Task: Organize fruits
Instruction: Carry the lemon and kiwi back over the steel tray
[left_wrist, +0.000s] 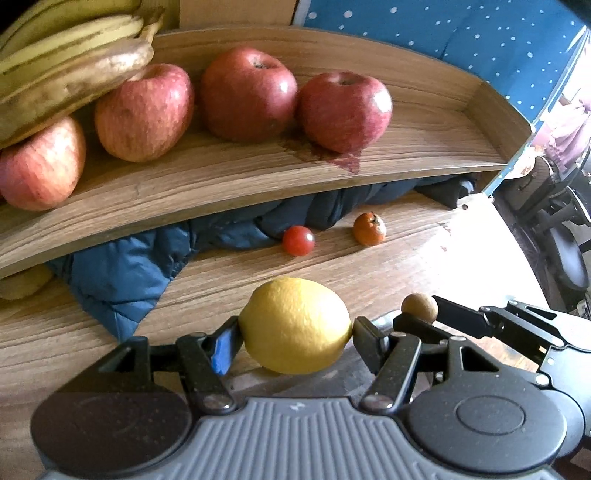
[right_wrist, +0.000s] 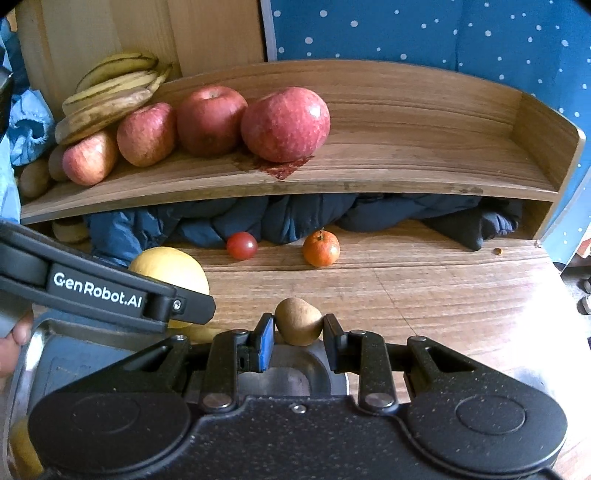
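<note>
The left gripper (left_wrist: 295, 330) clamps a plump yellow lemon (left_wrist: 295, 325) across its width; just to its right, the right gripper (right_wrist: 298, 328) pinches a small brown round fruit (right_wrist: 298, 320). Ahead and above both tools sits the curved wooden shelf (right_wrist: 424, 166) — red apples (right_wrist: 284, 123) and bananas (right_wrist: 110, 92) crowd its left, the right lies bare. Best to lift each fruit clear of the shelf's front edge, then set it down on that bare stretch — easing off only once it rests.

I've got a plump yellow lemon (left_wrist: 294, 325) and a small brown round fruit (right_wrist: 298, 320) pinched up; red apples (left_wrist: 246, 94) sit shelved.
</note>
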